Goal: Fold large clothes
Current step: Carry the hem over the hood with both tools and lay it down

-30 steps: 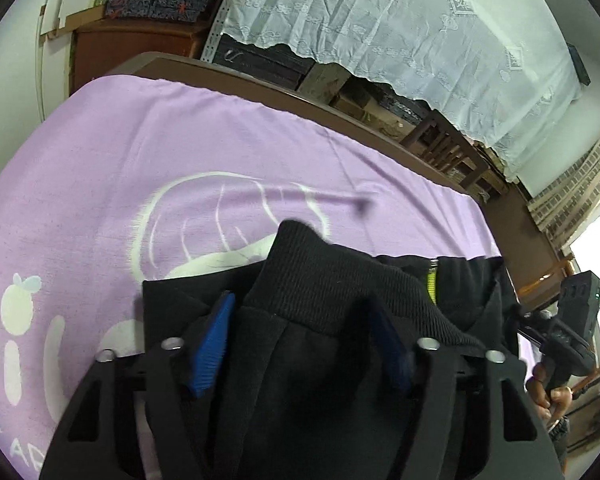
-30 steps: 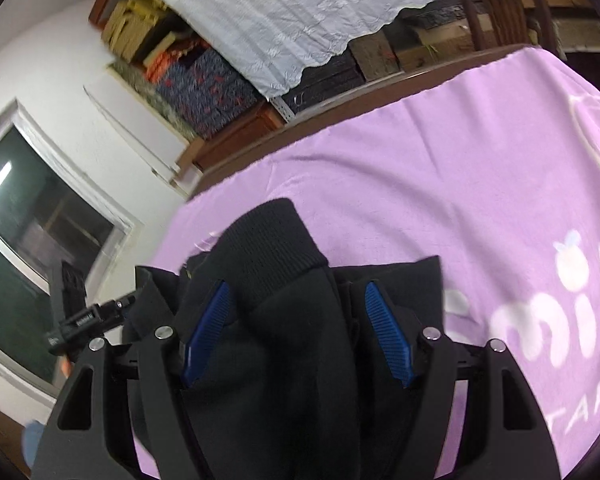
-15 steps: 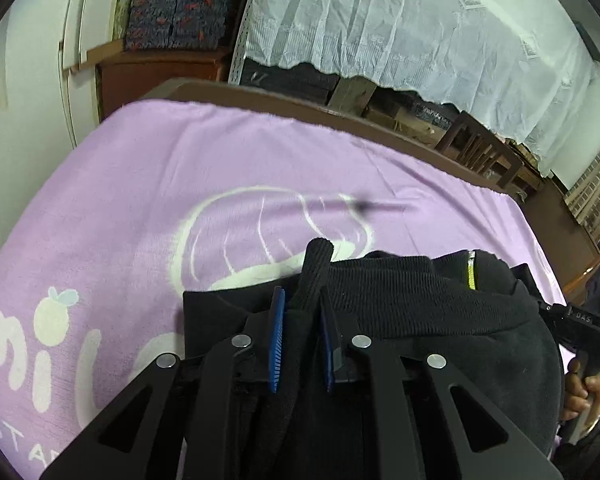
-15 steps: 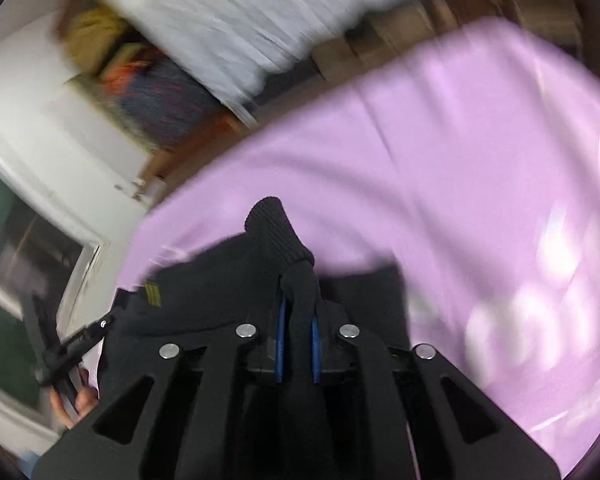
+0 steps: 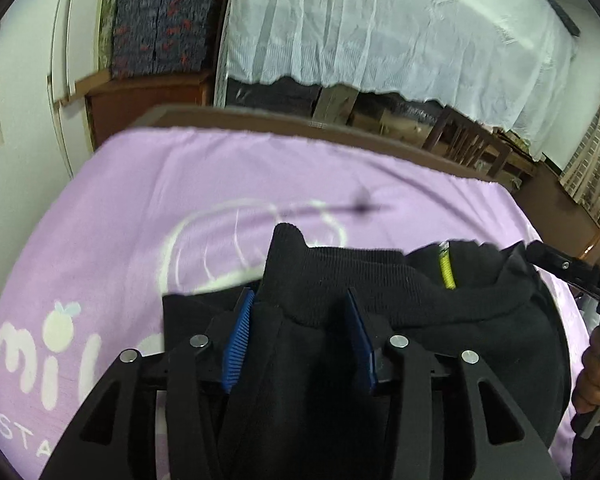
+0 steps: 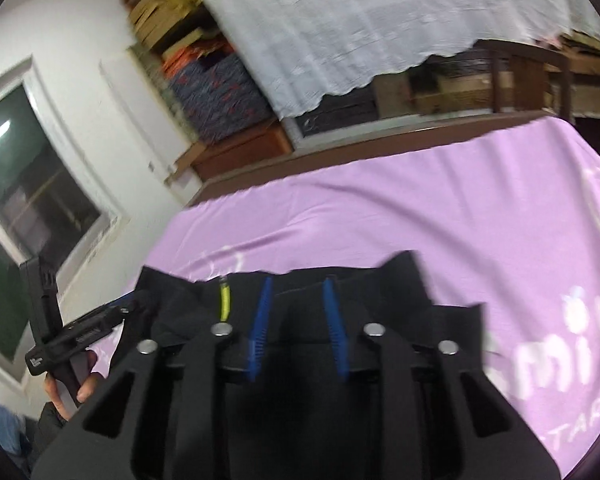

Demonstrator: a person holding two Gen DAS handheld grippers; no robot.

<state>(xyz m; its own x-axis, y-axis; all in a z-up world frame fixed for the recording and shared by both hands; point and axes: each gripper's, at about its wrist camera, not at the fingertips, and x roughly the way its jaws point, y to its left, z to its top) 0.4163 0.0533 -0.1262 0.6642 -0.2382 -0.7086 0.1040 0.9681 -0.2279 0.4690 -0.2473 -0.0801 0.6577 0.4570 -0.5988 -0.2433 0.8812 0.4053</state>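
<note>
1. The black garment (image 5: 400, 320) lies in a low folded heap on the lilac blanket (image 5: 180, 184), at the near edge close to the person. It covers only a small part of the blanket.
2. It looks like a heavy knit piece with a thick ribbed band (image 5: 340, 276) along its far edge. One corner of that band stands up in a peak. A short yellow-green zip strip (image 5: 446, 270) shows near the band.
3. The left tool (image 5: 300, 332) has just been opening. Its blue pads (image 5: 238, 340) now stand apart with the ribbed band between them, and the right-hand pad does not look pressed in, so I judge the cloth released.
4. The right tool (image 6: 296, 328) has likewise just been opening. Its pads (image 6: 260, 320) are a little apart over the garment's far edge, which looks flat here; the picture is blurred.
5. My reading is that a fold has just been laid down. To finish it well, both tools should lift clear straight off the cloth without snagging the rib, or the fold drags open.
6. The raised corner wants pressing flat before the next fold.
7. Beyond the blanket are the bench's brown edge (image 5: 300, 128), a white lace cloth (image 5: 380, 28) and stacked boxes (image 5: 160, 28).
</note>
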